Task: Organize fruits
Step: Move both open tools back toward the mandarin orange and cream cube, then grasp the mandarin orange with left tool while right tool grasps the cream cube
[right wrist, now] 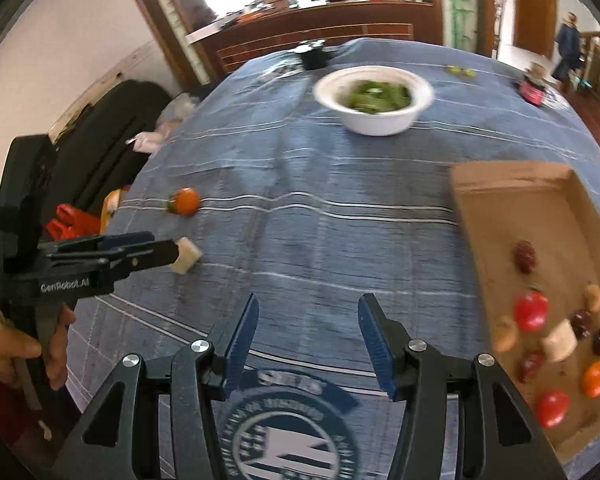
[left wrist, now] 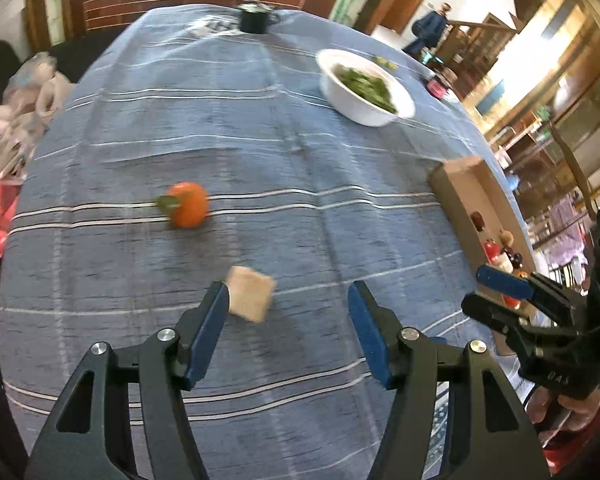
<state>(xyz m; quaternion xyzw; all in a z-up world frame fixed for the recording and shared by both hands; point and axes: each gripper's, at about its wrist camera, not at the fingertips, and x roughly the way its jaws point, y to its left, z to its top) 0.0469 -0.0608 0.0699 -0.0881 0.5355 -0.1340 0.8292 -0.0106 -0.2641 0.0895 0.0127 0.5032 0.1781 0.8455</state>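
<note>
Both grippers (left wrist: 288, 308) (right wrist: 308, 320) angled down, agape

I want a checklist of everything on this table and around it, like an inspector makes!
Surface: table with blue striped cloth.
Job's things: orange and pale cube loose on the cloth; cardboard tray holds red, dark, tan and orange fruits.
Clutter: white bowl of greens, dark cup, bags off the table's edge.
Grippers: left gripper open, cube beside one finger; right gripper open, nothing between.
Cables: nothing seen.
Surroundings: wooden counter, a person far off.
</note>
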